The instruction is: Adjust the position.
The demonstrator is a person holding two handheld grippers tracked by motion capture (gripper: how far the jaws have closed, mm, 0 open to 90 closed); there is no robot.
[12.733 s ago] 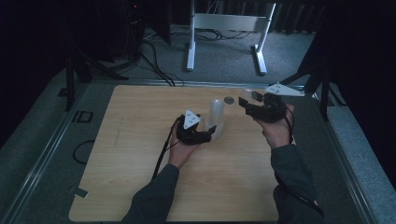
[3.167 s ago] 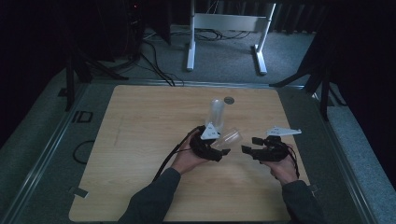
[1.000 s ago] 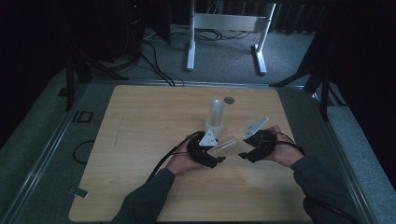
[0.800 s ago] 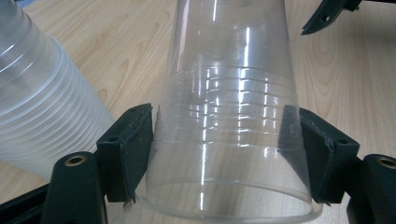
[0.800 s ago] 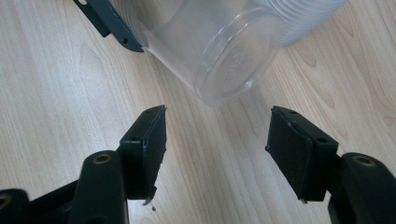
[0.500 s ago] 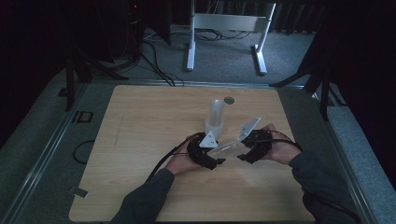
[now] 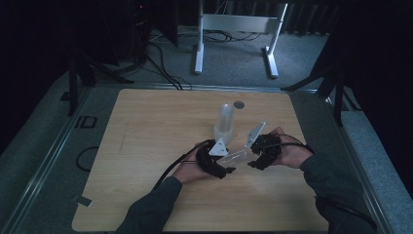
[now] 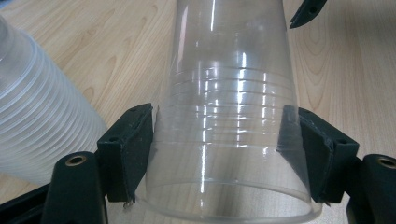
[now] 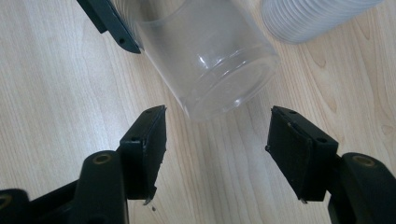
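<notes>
The clear plastic cup [image 8: 224, 121] lies on its side just above the wooden table [image 7: 146, 146], held between your two hands near the middle of the tabletop. Your left gripper [image 8: 219, 158] is clamped on it: both black pads press the ribbed band near the cup's rim, one on each side. The cup's closed base [image 9: 229, 84] points toward your right gripper [image 9: 215, 149], whose jaws stand wide apart with nothing between them; the base sits just beyond their tips, not touching either. In the high view the cup [image 7: 236, 157] bridges the small gap between the left gripper [image 7: 219, 163] and the right gripper [image 7: 260, 153]. Just behind them, the stack of plastic cups [image 7: 225, 122] stands upright. A small dark round disc [image 7: 238, 104] lies near the table's far edge.
</notes>
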